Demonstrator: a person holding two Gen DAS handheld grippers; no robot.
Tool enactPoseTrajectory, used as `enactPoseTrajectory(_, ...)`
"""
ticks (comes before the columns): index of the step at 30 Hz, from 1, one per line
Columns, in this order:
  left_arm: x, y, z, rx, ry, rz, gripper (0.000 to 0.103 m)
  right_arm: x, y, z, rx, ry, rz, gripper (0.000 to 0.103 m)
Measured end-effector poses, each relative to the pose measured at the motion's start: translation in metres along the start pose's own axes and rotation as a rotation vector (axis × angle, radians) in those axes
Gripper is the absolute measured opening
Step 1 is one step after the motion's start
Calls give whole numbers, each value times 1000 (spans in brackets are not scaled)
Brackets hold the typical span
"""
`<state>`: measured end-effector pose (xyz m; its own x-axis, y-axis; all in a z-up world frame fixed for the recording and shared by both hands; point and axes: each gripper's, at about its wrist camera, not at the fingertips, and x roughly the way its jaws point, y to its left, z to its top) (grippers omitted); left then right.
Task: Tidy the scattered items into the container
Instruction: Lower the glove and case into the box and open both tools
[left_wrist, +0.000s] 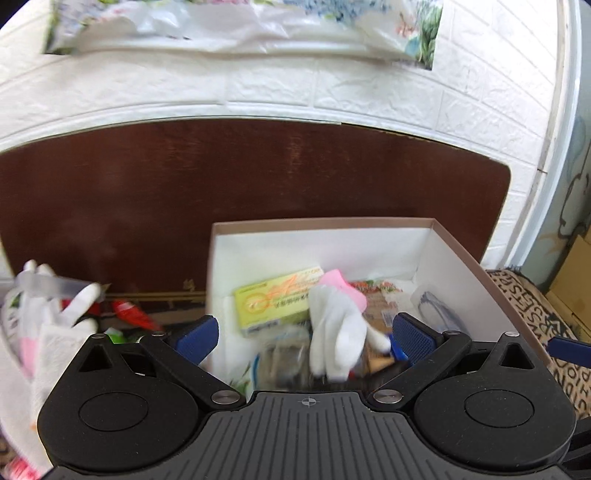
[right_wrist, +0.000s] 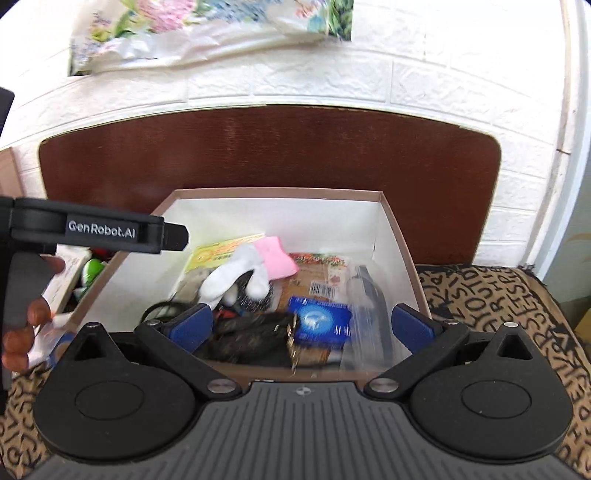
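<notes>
A brown box with white inside (left_wrist: 439, 266) (right_wrist: 388, 236) sits in front of me and holds several items. Among them are a white and pink glove (left_wrist: 332, 325) (right_wrist: 243, 269), a yellow-green packet (left_wrist: 275, 299) (right_wrist: 214, 253), a blue packet (right_wrist: 323, 325) and a black bundle (right_wrist: 255, 332). My left gripper (left_wrist: 303, 332) is open over the box, empty. My right gripper (right_wrist: 301, 328) is open over the box's near edge, empty. The left gripper body (right_wrist: 99, 229) shows at the left of the right wrist view.
More items lie left of the box: another white glove (left_wrist: 70, 310), a red packet (left_wrist: 133, 314) and a green thing (right_wrist: 92, 269). A dark wooden headboard (left_wrist: 258, 177) stands behind. A letter-patterned cloth (right_wrist: 498, 314) covers the surface to the right.
</notes>
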<state>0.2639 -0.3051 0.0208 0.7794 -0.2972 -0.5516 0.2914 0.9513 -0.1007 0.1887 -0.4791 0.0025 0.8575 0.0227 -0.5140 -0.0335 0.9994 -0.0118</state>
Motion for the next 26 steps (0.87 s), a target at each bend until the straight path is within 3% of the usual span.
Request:
enactPoseTrajectory(7, -65, 9, -50, -22, 18, 18, 103, -51, 19, -32, -6, -3, -35, 103)
enactPoseTrajectory(11, -99, 7, -78, 35, 37, 66, 103, -76, 34, -49, -24, 13, -47, 103)
enactPoseTrajectory(20, -163, 0, -115, 104, -51, 24, 103, -117, 59, -78, -11, 27, -47, 103)
enactPoseTrajectory(26, -177, -1, -125, 89, -38, -2, 103, -129, 64, -87, 16, 33, -62, 103)
